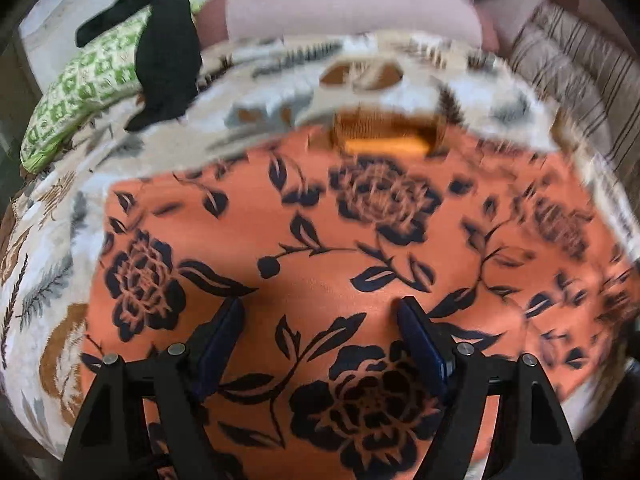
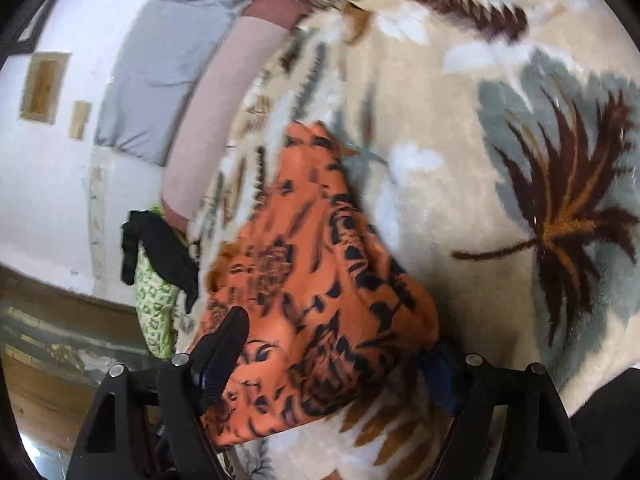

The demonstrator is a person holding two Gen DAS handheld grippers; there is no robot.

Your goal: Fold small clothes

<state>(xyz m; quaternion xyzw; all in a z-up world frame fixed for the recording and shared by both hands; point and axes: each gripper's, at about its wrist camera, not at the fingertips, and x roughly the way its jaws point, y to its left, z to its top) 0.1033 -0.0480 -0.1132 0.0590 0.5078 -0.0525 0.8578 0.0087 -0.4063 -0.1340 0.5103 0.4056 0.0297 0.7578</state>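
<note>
An orange garment with dark floral print point(image 1: 320, 248) lies spread on a plush leaf-patterned blanket point(image 1: 60, 240). My left gripper point(image 1: 320, 316) is open just above its near part, with nothing between the fingers. In the right wrist view the same garment point(image 2: 312, 280) is bunched and blurred between my right gripper's point(image 2: 336, 344) widely spread fingers. The left finger point(image 2: 228, 332) shows over the cloth. The right finger is mostly hidden under the cloth. The blanket point(image 2: 460, 200) fills the right side.
A green-and-white patterned cloth point(image 1: 88, 84) with a black garment point(image 1: 168, 52) on it lies at the bed's far left, also in the right wrist view point(image 2: 160, 256). A pink pillow point(image 1: 352, 12) lies behind. A grey pillow point(image 2: 160, 80) leans on the white wall.
</note>
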